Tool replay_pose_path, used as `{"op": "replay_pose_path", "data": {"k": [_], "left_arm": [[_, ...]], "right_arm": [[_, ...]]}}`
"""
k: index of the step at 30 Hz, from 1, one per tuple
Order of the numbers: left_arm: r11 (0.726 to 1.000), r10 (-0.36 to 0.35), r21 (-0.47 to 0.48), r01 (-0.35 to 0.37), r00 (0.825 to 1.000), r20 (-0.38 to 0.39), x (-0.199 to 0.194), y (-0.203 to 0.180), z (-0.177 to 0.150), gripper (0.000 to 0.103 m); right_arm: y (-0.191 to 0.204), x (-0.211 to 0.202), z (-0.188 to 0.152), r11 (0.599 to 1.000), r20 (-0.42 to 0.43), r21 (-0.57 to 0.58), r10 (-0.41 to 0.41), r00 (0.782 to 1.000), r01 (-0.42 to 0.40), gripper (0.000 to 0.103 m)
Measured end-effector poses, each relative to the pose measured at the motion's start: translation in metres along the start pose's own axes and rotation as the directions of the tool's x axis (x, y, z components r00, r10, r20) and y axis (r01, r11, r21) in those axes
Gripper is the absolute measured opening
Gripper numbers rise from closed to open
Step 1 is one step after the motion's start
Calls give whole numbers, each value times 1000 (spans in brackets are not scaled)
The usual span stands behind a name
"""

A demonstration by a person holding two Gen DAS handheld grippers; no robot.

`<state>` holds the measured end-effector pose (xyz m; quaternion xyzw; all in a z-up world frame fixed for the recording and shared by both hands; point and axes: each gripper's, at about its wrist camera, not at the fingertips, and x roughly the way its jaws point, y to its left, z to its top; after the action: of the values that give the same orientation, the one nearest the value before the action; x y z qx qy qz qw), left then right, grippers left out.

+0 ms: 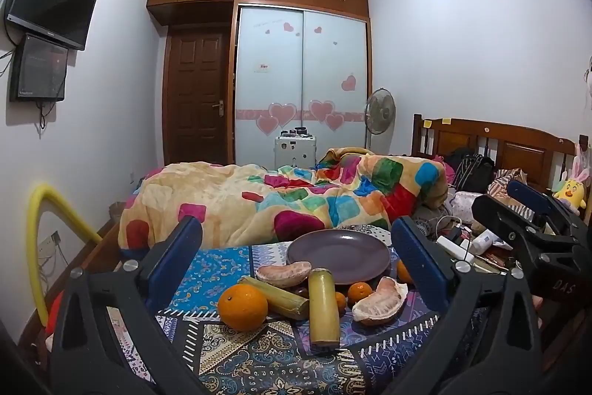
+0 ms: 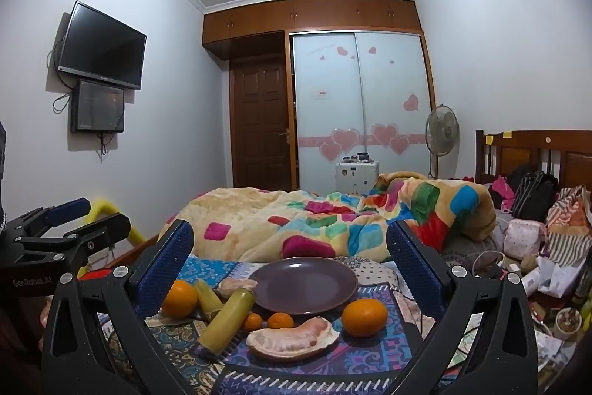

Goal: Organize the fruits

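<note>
Both tongs stand wide with nothing between their blue pads: the left tongs (image 1: 296, 247) and the right tongs (image 2: 290, 250) hover side by side above the patterned cloth (image 1: 259, 350), just short of the fruit.

From the left in the left wrist view, a large orange (image 1: 242, 307) sits nearest, touching a green sugarcane piece (image 1: 275, 295) that lies aslant behind it. Next comes a yellow sugarcane piece (image 1: 324, 306) pointing toward the camera, with a peeled pomelo segment (image 1: 284, 274) behind it at the rim of the plate. The purple plate (image 1: 338, 256) lies bare at the back of the group. A small tangerine (image 1: 359, 292) rests just in front of the plate, beside a second pomelo segment (image 1: 381, 302) still cupped in its peel.

In the right wrist view another large orange (image 2: 364, 316) sits right of that segment, near the plate's rim. Behind everything lies a bed with a colourful blanket (image 1: 296, 198).
</note>
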<state>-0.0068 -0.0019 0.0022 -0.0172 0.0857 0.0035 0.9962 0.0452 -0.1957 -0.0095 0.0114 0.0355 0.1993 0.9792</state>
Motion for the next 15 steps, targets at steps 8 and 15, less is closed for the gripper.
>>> {"op": "replay_pose_path", "data": {"k": [8,15], "left_arm": [[1000,2,6,-2,1000,-1,0,-2,0,103],[1000,2,7,-2,1000,0,0,-3,0,103]], "right_arm": [[-3,-1,-1,1000,1,9,5,1000,-5,103],[-2,-1,-1,1000,0,10,6,1000,-6,103]]}}
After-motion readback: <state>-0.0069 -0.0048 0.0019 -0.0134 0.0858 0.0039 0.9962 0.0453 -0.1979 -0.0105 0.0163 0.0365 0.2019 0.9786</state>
